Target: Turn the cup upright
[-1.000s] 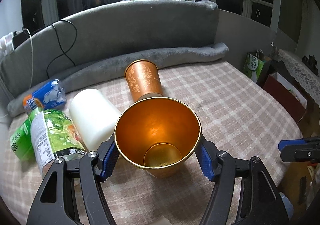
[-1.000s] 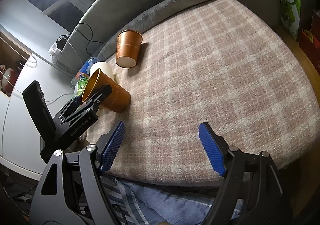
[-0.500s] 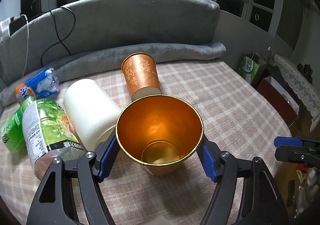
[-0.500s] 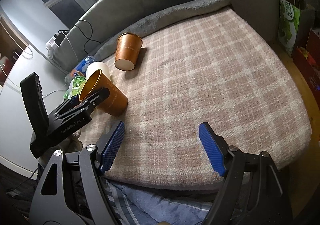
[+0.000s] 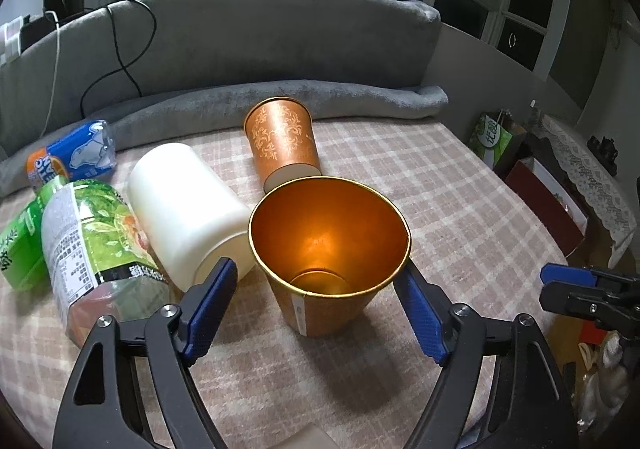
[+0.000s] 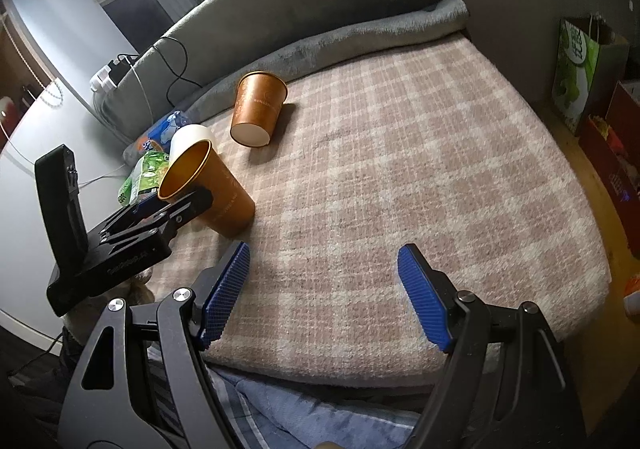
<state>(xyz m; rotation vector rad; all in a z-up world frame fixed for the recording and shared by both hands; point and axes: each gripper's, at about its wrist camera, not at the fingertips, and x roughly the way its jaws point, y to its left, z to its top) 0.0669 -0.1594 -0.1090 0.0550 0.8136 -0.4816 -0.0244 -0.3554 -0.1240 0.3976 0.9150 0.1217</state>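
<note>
A copper-coloured cup stands mouth up on the plaid blanket; it also shows in the right wrist view. My left gripper is open, its blue pads apart from the cup's sides. A second copper cup stands upside down behind it, also seen in the right wrist view. My right gripper is open and empty above the blanket's near edge.
A white cylinder, a green-labelled bottle and a blue-orange packet lie left of the cup. A grey sofa back and rolled grey blanket bound the far side. A green bag stands at the right.
My left gripper has opened and let go of the cup, which now stands on the blanket. The left gripper has drawn back a little. My right gripper stayed open.
</note>
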